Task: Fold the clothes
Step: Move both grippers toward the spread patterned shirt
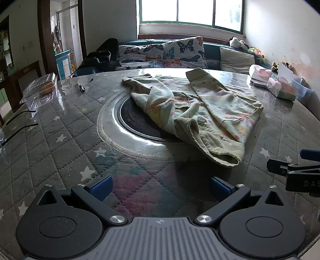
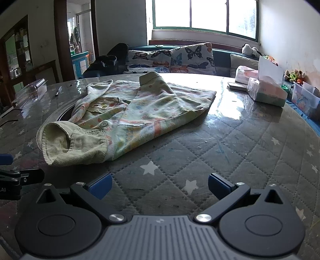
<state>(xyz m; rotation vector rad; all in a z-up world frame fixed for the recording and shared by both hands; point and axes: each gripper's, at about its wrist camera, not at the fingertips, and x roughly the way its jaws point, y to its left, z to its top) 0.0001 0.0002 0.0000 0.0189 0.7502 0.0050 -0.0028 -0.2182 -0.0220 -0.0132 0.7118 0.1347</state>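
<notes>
On the round quilted grey desk lies a crumpled pale green patterned garment, partly over a dark round inset seen mostly in the left view. Left tool and right tool are spread, empty. A tissue pack stands near.

Both cameras sit low over the near edge of the table, each looking forward and slightly down past its own blue-padded fingers toward the window and sofa. The left view sits left of the shirt, the right view right of it. Both share the shirt, close ahead, and each catches the other gripper at its side edge.
</notes>
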